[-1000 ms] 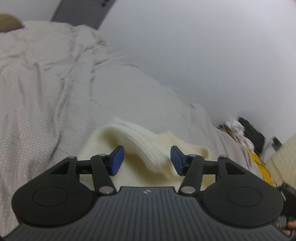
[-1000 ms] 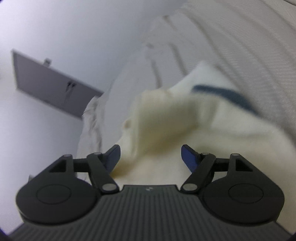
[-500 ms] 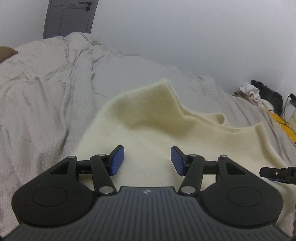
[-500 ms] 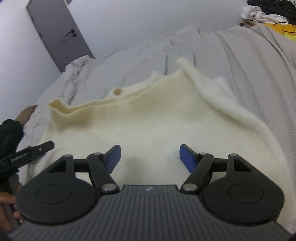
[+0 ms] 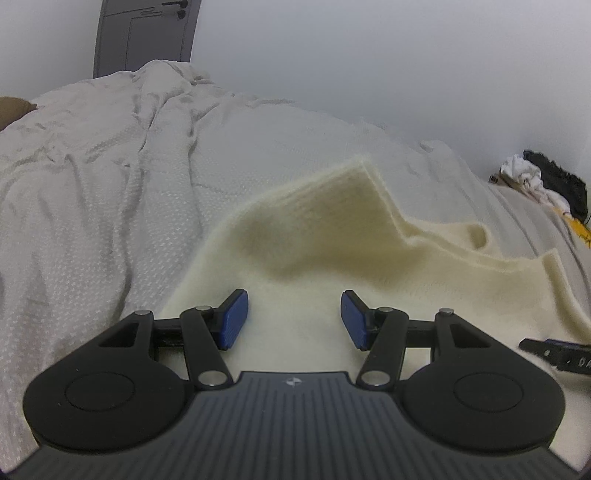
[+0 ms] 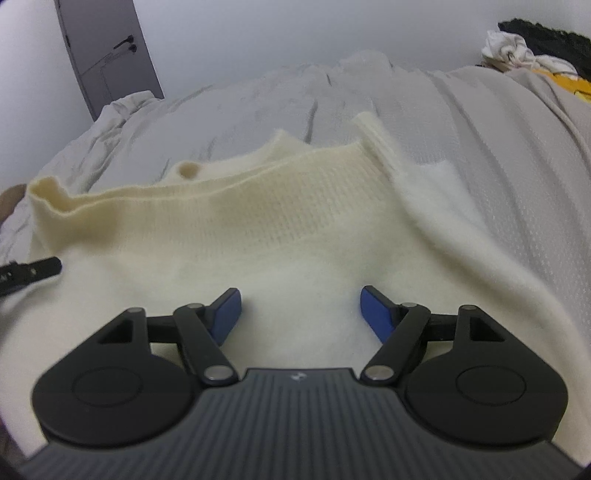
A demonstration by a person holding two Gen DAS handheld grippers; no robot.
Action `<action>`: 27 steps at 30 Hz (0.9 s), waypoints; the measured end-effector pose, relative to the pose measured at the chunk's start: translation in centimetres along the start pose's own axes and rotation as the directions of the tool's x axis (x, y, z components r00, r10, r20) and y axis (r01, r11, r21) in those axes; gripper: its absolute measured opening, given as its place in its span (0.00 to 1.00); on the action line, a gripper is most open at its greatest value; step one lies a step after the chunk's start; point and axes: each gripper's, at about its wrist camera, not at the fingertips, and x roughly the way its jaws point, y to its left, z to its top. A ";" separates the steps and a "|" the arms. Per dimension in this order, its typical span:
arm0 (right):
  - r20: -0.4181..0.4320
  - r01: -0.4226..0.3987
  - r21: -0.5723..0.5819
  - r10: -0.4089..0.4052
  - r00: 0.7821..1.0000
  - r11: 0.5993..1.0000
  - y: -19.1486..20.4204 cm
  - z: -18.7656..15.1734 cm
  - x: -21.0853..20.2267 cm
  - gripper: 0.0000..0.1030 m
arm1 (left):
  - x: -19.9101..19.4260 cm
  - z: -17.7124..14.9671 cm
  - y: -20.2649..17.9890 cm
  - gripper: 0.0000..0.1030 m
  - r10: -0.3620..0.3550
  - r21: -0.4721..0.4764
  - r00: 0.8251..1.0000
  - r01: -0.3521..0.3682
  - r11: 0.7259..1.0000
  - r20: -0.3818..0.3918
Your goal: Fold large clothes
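Observation:
A cream knitted sweater [image 5: 332, 236] lies spread on a bed, its far edge raised in folds. It also shows in the right wrist view [image 6: 295, 221], with a ribbed cuff pointing away at the right. My left gripper [image 5: 293, 317] is open and empty, low over the sweater's near left part. My right gripper [image 6: 301, 314] is open and empty, low over the sweater's near middle. The tip of the right gripper shows at the right edge of the left wrist view [image 5: 554, 350], and the left gripper's tip [image 6: 29, 273] shows at the left of the right wrist view.
The bed has a wrinkled light grey cover [image 5: 92, 203]. A grey door [image 5: 144, 33] stands behind the bed by the white wall. A pile of white, black and yellow clothes [image 6: 535, 55] lies at the far right of the bed.
Both grippers have tilted from a skewed pose to level and come down low over the sweater. The sweater, bunched up a second ago, now lies spread out. Both grippers stayed open.

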 end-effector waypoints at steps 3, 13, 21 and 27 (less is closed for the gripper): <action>0.008 0.009 0.009 -0.009 1.000 1.000 -0.1 0.0 -0.5 0.70 | -1.0 0.1 0.2 0.60 -0.016 -0.042 1.000 0.017 0.999 0.002; 0.066 -0.050 0.131 0.042 0.997 0.990 0.8 -0.7 -7.2 0.71 | -8.7 -1.8 -0.7 0.66 -0.062 -0.055 0.997 0.065 0.996 0.046; 0.085 -0.123 0.123 0.113 0.990 0.985 2.8 -3.8 -13.0 0.71 | -13.9 -4.3 -2.6 0.82 -0.122 -0.051 0.991 0.125 0.991 0.059; 0.033 -0.148 0.163 0.145 0.989 0.975 3.2 -5.7 -13.8 0.83 | -15.4 -6.2 -3.2 0.88 -0.128 -0.055 0.991 0.129 0.990 0.029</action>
